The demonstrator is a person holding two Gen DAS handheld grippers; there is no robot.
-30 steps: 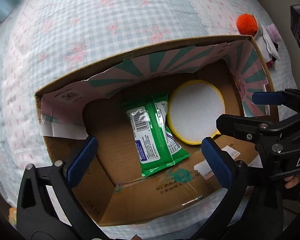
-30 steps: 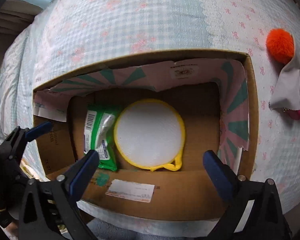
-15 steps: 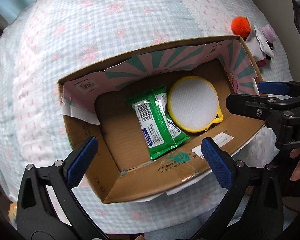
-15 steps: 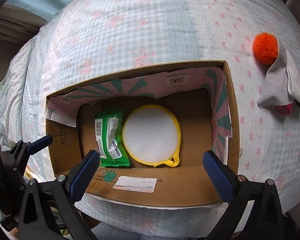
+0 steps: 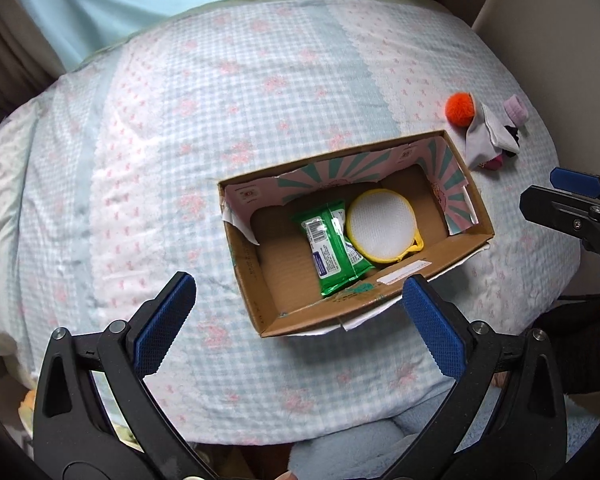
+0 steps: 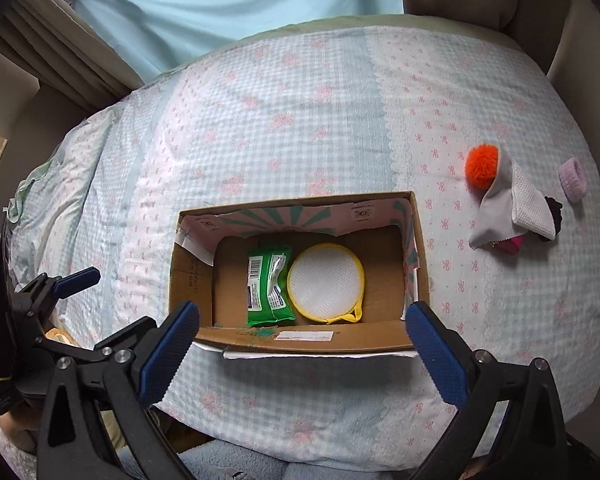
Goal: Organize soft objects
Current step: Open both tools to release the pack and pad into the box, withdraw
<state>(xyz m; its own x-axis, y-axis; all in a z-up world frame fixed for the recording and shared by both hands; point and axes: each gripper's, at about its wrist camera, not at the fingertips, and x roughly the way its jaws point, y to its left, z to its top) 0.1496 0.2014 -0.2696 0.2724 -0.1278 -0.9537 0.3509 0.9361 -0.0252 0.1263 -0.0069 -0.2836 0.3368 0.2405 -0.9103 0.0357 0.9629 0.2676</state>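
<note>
On the bed, the box (image 6: 384, 336) holds a wipes pack (image 6: 269, 285) and a round pad (image 6: 325, 282). Left gripper (image 5: 296, 322) and right gripper (image 6: 298, 350) hover spread wide, empty. Judged step: between picks. Next: reach the cloth pile (image 6: 510, 208), right of the box. Only the right view separates the lilac scrunchie (image 6: 573, 179).

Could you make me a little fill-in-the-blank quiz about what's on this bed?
1. The green wipes pack lies inside the ____.
2. The pompom outside the box is ____.
3. The round pad has a ____ rim.
4. Both tongs hold ____.

Missing: box; orange; yellow; nothing
</note>
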